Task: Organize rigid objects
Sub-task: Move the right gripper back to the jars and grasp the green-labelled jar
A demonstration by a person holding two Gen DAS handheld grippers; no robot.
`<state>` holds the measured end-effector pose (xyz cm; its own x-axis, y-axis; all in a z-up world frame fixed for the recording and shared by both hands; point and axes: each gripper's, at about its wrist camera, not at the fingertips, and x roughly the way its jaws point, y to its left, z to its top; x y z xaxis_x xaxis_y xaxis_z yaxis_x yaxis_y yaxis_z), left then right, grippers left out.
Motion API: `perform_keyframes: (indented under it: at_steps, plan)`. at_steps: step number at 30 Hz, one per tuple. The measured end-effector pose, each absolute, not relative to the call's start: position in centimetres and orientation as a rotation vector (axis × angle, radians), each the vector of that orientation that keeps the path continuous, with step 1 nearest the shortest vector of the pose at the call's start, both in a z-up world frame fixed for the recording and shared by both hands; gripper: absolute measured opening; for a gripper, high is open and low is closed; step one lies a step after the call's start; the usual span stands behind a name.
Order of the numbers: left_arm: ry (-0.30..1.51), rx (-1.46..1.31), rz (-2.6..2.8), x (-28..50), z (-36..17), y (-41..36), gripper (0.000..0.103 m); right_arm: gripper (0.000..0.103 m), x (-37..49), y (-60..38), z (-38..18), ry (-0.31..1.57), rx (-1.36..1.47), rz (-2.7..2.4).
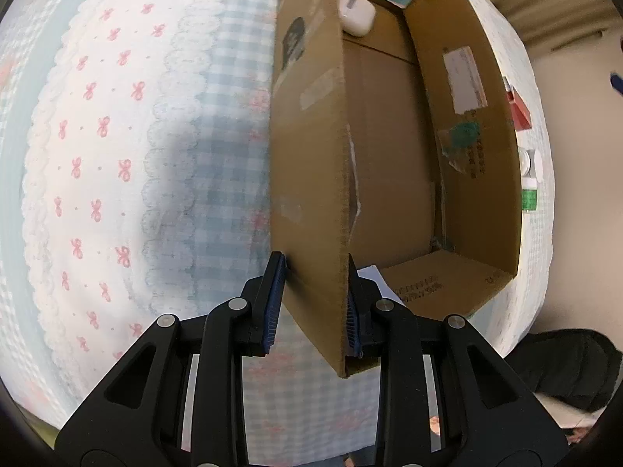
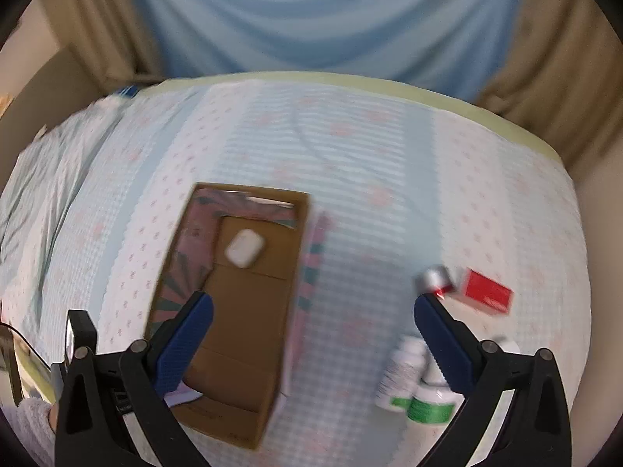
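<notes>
An open cardboard box (image 1: 311,155) lies on the bed; it also shows in the right wrist view (image 2: 249,311). A white earbud case (image 1: 356,13) lies inside it, also visible in the right wrist view (image 2: 245,248). My left gripper (image 1: 313,303) is shut on the box's near side wall. My right gripper (image 2: 313,311) is open and empty, held above the bed between the box and the loose items. A red box (image 2: 486,292), a small silver can (image 2: 434,278) and white bottles with green labels (image 2: 416,385) lie right of the box.
The bed is covered with a blue checked sheet with pink bows (image 2: 370,163). Blue and beige curtains (image 2: 311,19) hang behind it. The red box (image 1: 520,111) and bottles (image 1: 529,179) also show past the box wall in the left wrist view.
</notes>
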<state>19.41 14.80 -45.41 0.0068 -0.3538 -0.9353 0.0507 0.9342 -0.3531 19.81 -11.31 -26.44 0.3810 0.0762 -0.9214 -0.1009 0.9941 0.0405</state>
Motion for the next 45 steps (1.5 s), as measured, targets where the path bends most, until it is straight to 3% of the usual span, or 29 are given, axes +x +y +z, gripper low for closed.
perform_keyframes:
  at_steps: [7, 14, 26, 35, 40, 45]
  plan:
    - [1.530, -0.227, -0.310, 19.0, -45.5, 13.6, 0.025, 0.103, 14.4, -22.1, -26.1, 1.135, 0.114, -0.065]
    - [1.526, -0.245, -0.300, 18.5, -46.0, 14.1, 0.025, 0.103, 10.4, -31.3, -30.8, 1.162, 0.282, -0.190]
    - [1.508, -0.305, -0.296, 17.4, -47.1, 15.3, 0.025, 0.103, 7.2, -29.6, -40.3, 1.212, 0.384, -0.008]
    - [1.488, -0.349, -0.297, 16.6, -47.5, 16.6, 0.025, 0.103, 7.7, -29.8, -44.0, 1.223, 0.427, -0.028]
    - [1.478, -0.350, -0.290, 16.1, -47.5, 16.9, 0.025, 0.081, 8.0, -31.2, -45.4, 1.230, 0.498, -0.043]
    - [1.480, -0.348, -0.289, 16.2, -47.2, 16.4, 0.025, 0.078, 8.4, -31.5, -46.7, 1.246, 0.540, -0.023]
